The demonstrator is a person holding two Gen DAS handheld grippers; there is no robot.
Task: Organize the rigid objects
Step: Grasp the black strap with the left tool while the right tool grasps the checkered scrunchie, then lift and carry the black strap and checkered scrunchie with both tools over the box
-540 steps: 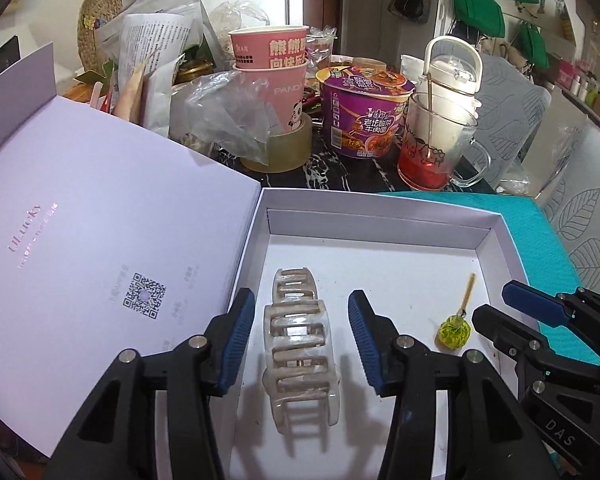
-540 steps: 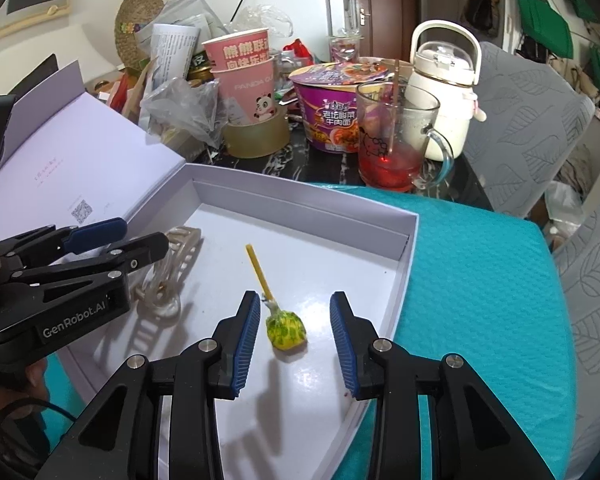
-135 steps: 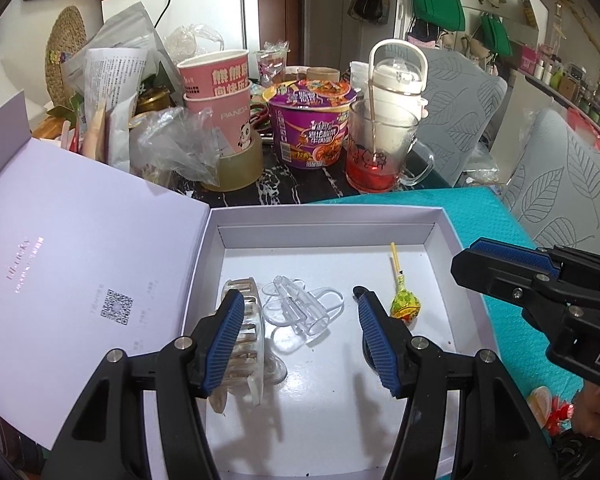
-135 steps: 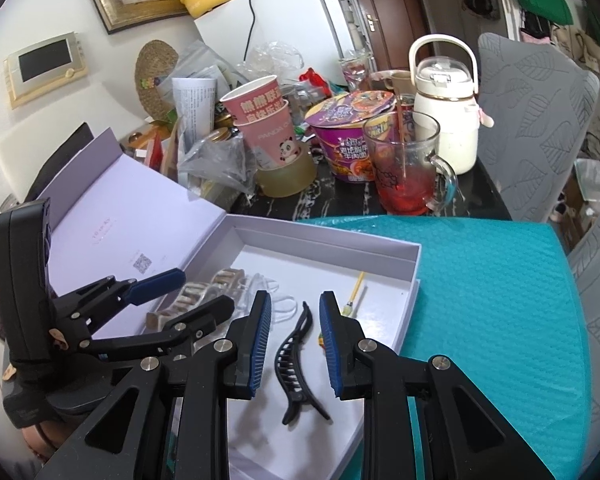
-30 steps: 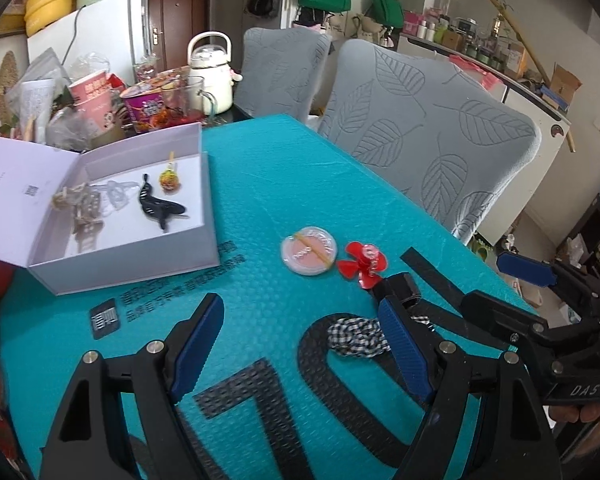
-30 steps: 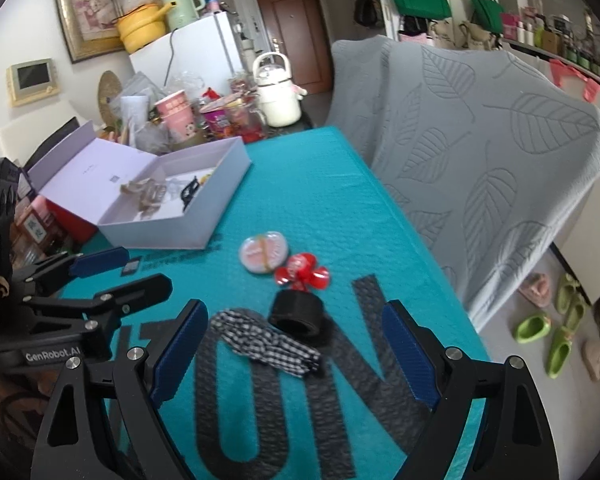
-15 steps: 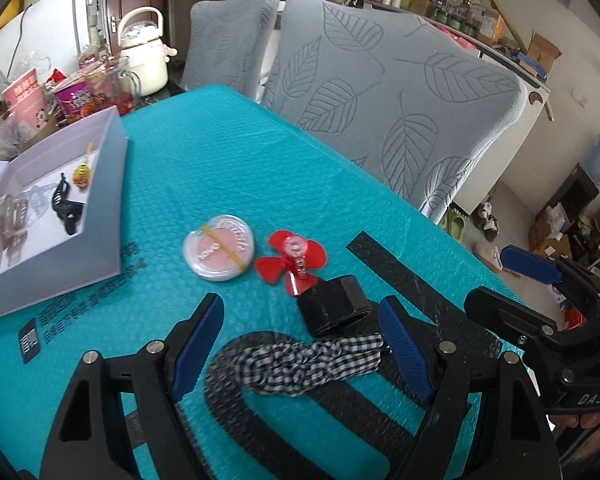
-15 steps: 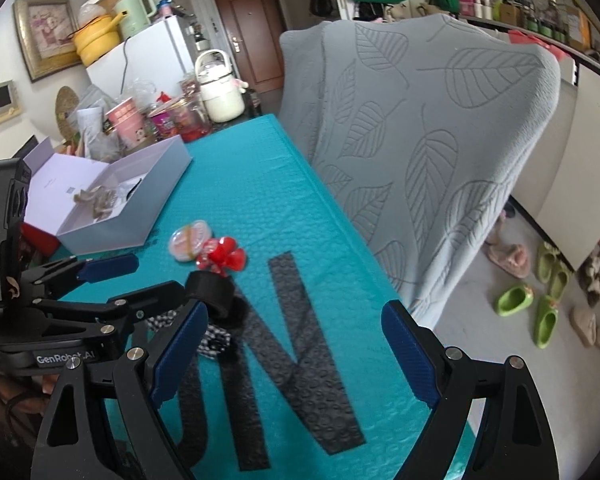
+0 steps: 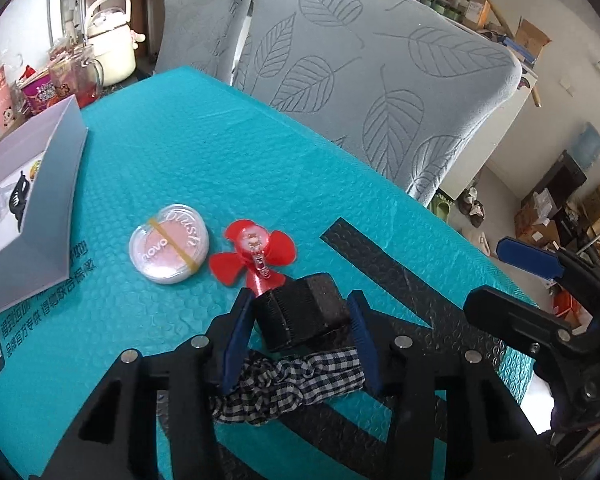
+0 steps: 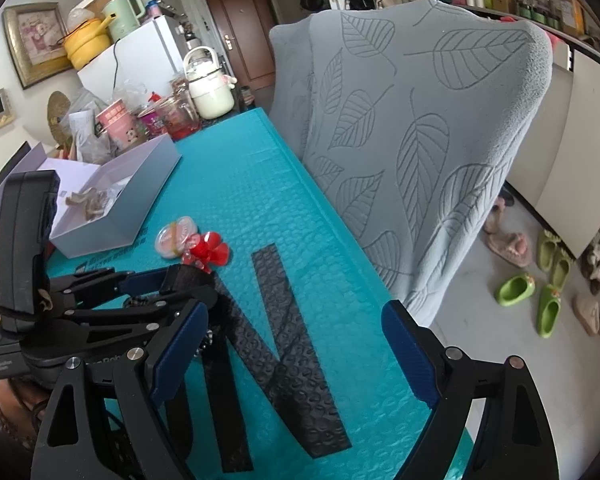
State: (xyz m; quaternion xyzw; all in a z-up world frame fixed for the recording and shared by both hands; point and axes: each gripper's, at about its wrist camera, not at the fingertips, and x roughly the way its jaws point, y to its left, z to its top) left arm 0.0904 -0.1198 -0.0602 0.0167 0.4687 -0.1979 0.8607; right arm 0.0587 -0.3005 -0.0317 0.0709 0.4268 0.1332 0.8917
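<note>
My left gripper [image 9: 300, 318] is shut on a black hexagonal cap [image 9: 300, 314] on the teal mat, its blue pads against both sides. A red propeller toy [image 9: 254, 254] touches the cap's far edge, and a round pink blush compact [image 9: 169, 243] lies left of it. A black-and-white checked scrunchie [image 9: 288, 380] lies under the fingers. The white box [image 9: 40, 184] at far left holds hair clips and a lollipop. My right gripper [image 10: 296, 356] is wide open and empty, over the mat's right edge; it sees the left gripper [image 10: 180, 276] on the cap.
Grey leaf-patterned chair backs [image 10: 420, 120] stand along the table's right side. Cups, a noodle bowl and a white kettle [image 10: 208, 84] crowd the far end. Slippers [image 10: 516, 288] lie on the floor to the right. The teal mat [image 9: 220, 152] has black lettering.
My left gripper has moved forward and closed from wide open onto the black cap. The right gripper has swung right, toward the table edge, still open.
</note>
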